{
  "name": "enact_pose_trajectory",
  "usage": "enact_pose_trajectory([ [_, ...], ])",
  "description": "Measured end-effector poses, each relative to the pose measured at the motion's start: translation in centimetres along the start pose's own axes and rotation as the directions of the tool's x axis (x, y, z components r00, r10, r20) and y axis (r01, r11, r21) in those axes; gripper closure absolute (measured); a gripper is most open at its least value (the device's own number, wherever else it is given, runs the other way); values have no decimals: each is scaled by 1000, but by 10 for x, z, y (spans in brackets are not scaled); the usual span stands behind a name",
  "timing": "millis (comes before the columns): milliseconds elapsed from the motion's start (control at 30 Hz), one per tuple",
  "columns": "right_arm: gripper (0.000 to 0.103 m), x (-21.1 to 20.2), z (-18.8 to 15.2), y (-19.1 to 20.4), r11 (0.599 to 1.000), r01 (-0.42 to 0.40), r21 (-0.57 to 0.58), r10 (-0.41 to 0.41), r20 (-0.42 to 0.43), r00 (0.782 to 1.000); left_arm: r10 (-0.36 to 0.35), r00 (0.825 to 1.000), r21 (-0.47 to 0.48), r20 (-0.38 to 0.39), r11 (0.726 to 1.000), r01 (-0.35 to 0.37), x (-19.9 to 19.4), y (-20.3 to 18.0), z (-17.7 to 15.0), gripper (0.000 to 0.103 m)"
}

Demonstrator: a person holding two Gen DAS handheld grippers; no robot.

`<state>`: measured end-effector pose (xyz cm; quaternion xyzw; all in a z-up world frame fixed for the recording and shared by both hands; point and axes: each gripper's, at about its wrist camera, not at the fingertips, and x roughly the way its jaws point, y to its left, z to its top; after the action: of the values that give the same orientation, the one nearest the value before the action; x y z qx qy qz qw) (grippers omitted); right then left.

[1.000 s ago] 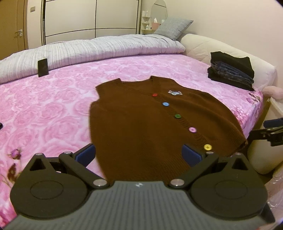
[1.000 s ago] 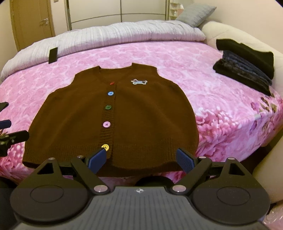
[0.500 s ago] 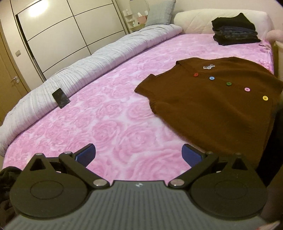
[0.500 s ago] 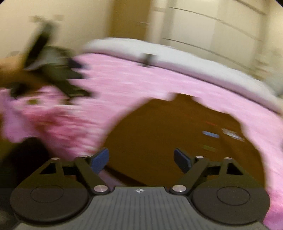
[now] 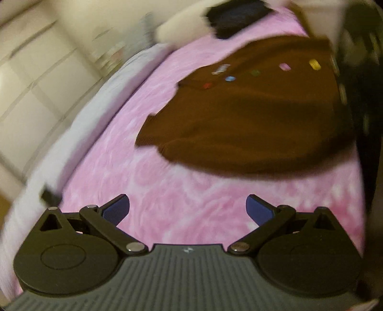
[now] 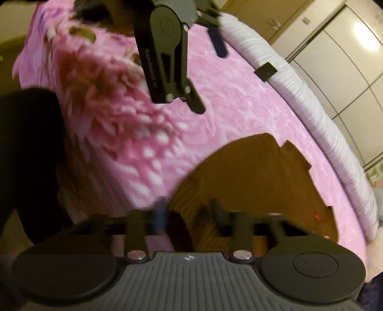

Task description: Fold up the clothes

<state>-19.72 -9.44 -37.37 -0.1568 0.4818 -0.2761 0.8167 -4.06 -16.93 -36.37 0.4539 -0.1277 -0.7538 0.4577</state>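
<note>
Brown vest [image 5: 251, 124] spread on a pink floral bedspread [image 5: 182, 203], white wardrobe [image 6: 347, 47] behind.
Left gripper [image 5: 188, 210] spread above bare bedspread; right gripper [image 6: 189, 213], jaws just closing, pinching the vest's edge.

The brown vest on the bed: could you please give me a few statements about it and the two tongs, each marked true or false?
1. The brown vest lies on the pink bedspread. True.
2. The left tongs grip the vest. False: they are open over bare bedspread, short of the vest.
3. The vest's buttons differ in colour. True.
4. The right tongs stand wide open, well away from the vest. False: their jaws have just been closing, with the vest's edge between them.
5. A dark pile lies beyond the vest in the left wrist view. True.
</note>
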Motion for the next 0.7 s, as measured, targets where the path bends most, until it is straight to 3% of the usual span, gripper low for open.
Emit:
enact_pose_trajectory([
  [100,97,-15,-6,-32,981,-43,188,33,53,998,-12,998,189,57,982,1,26,-7,4,1],
  [233,97,-36,-18,-86,866,-150,477,98,132,986,-50,994,370,100,929,9,67,-9,15,0],
  [367,96,-47,-29,-112,784,-182,594,96,174,980,-72,993,417,96,909,26,103,4,31,4],
  [400,96,-48,-32,-118,762,-194,618,99,184,978,-77,993,425,93,905,31,112,8,35,17],
  [433,96,-49,-34,-121,748,-199,633,98,191,977,-82,992,433,91,901,35,121,11,39,39],
  [467,96,-51,-36,-124,740,-201,642,95,197,976,-90,993,440,73,897,49,129,14,43,54],
  [500,96,-53,-37,-125,737,-201,645,91,201,975,-93,994,453,57,890,57,134,17,46,81],
  [533,96,-54,-38,-125,736,-201,646,87,204,975,-93,995,470,48,881,60,137,18,49,95],
  [700,96,-60,-45,-126,736,-217,641,83,233,969,-76,997,537,22,842,53,134,32,78,95],
])
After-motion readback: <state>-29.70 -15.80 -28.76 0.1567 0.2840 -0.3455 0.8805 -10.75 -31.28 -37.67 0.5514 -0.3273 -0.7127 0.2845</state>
